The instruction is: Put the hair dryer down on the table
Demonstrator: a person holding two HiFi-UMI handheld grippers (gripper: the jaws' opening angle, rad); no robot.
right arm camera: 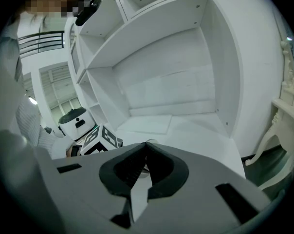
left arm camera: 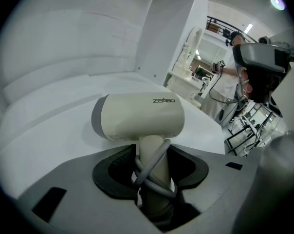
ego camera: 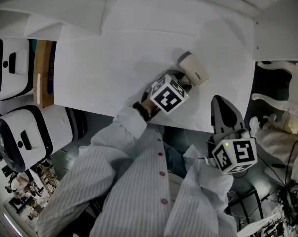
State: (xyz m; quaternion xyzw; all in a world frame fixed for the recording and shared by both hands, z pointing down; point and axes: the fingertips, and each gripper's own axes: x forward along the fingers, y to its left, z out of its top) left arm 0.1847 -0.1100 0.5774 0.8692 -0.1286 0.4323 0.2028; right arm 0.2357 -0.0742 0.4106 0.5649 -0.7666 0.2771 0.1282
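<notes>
Left fingers clamped on dryer handle, cord wrapped round it. Dryer low over desk. Likely top-heavy, rigid, smooth plastic: you grip handle, not barrel. Right fingers closed, empty.

Bright, even, cool light flattens the white table; only a soft shadow lies under the hair dryer. All views bend at the edges, both gripper views falling to black corners. A lamp glares at the left gripper view's upper right.
</notes>
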